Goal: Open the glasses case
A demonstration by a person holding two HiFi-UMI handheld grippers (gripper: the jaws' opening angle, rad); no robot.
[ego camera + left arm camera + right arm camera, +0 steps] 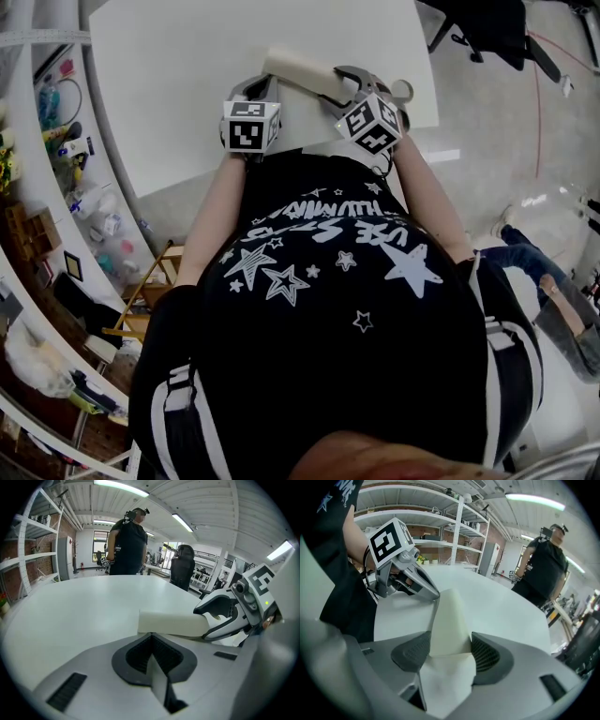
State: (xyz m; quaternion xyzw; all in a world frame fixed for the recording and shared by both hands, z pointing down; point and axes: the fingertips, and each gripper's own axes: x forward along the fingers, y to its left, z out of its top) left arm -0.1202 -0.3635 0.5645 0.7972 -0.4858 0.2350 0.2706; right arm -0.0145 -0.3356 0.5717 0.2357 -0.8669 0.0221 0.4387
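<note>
A cream glasses case (300, 67) lies on the white table (178, 84) near its front edge. My right gripper (342, 86) comes at the case from the right, and in the right gripper view the case (447, 620) sits between its dark pads (410, 652), which touch both sides. My left gripper (264, 86) is at the case's left end. In the left gripper view its jaws (151, 634) meet with no gap, tips against the long side of the case (173, 623). The right gripper (220, 618) covers the other end.
The table's front edge runs just below the grippers, against my body. Another person (129, 541) stands beyond the far side of the table, beside a black office chair (183, 569). Shelving (440, 531) lines the wall, and cluttered shelves (47, 141) stand on the left.
</note>
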